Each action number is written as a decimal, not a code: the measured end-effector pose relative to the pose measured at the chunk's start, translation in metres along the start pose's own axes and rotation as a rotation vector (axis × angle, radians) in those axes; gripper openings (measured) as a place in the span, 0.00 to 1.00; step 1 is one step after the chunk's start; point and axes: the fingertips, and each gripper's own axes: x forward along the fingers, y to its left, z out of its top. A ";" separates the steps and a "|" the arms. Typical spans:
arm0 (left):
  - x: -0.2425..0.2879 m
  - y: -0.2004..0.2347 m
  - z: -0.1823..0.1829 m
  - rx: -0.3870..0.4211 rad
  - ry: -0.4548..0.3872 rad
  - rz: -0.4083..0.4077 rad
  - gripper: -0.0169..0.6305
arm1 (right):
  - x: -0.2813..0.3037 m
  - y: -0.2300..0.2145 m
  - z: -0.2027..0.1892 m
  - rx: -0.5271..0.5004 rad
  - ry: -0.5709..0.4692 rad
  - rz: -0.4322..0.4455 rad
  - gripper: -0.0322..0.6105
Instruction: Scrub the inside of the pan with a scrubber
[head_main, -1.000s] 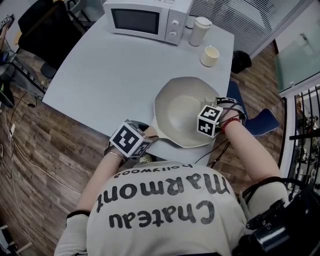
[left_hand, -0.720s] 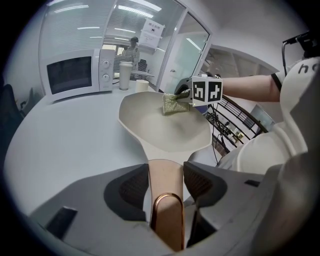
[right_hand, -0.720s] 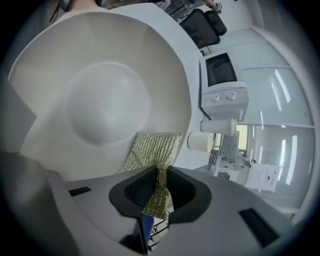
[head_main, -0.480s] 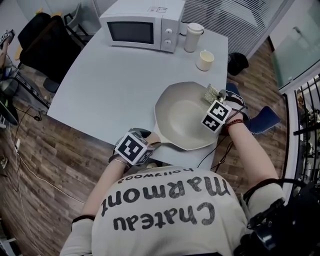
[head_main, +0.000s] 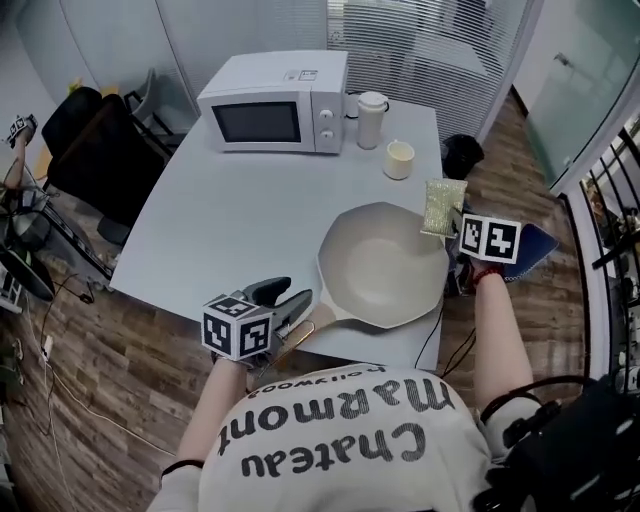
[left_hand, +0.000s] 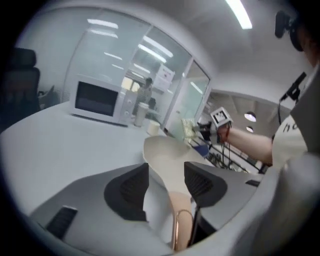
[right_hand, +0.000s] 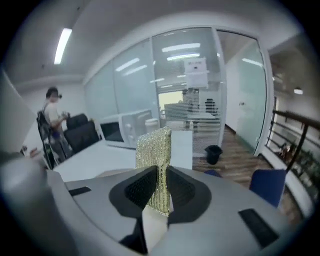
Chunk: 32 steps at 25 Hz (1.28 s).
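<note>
A cream pan (head_main: 380, 265) sits at the near edge of the grey table (head_main: 230, 210), with its tan handle (head_main: 300, 338) pointing toward me. My left gripper (head_main: 290, 300) is at that handle. In the left gripper view the handle (left_hand: 180, 215) lies between the jaws, close to the right pad, and the jaws are opening. My right gripper (head_main: 455, 225) is shut on a yellow-green scrubber (head_main: 442, 207), held upright above the pan's far right rim. The right gripper view shows the scrubber (right_hand: 154, 150) pinched between both pads (right_hand: 137, 192).
A white microwave (head_main: 270, 105), a lidded white jug (head_main: 371, 120) and a cream mug (head_main: 399, 158) stand at the table's far side. A black chair (head_main: 95, 150) is at the left and a blue chair (head_main: 540, 240) at the right. A person (right_hand: 50, 115) stands far off.
The right gripper lifted the scrubber out of the pan's bowl, up and right past the rim. The left gripper slid back and left along the handle.
</note>
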 end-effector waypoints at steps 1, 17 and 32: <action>-0.009 0.009 0.019 -0.043 -0.115 0.023 0.34 | -0.006 0.007 0.004 0.096 -0.052 0.066 0.16; -0.062 -0.017 0.061 -0.151 -0.508 0.295 0.02 | -0.059 0.096 -0.001 0.417 -0.190 0.629 0.16; 0.034 -0.185 0.000 -0.045 -0.357 0.317 0.01 | -0.146 -0.065 -0.077 0.097 -0.161 0.552 0.15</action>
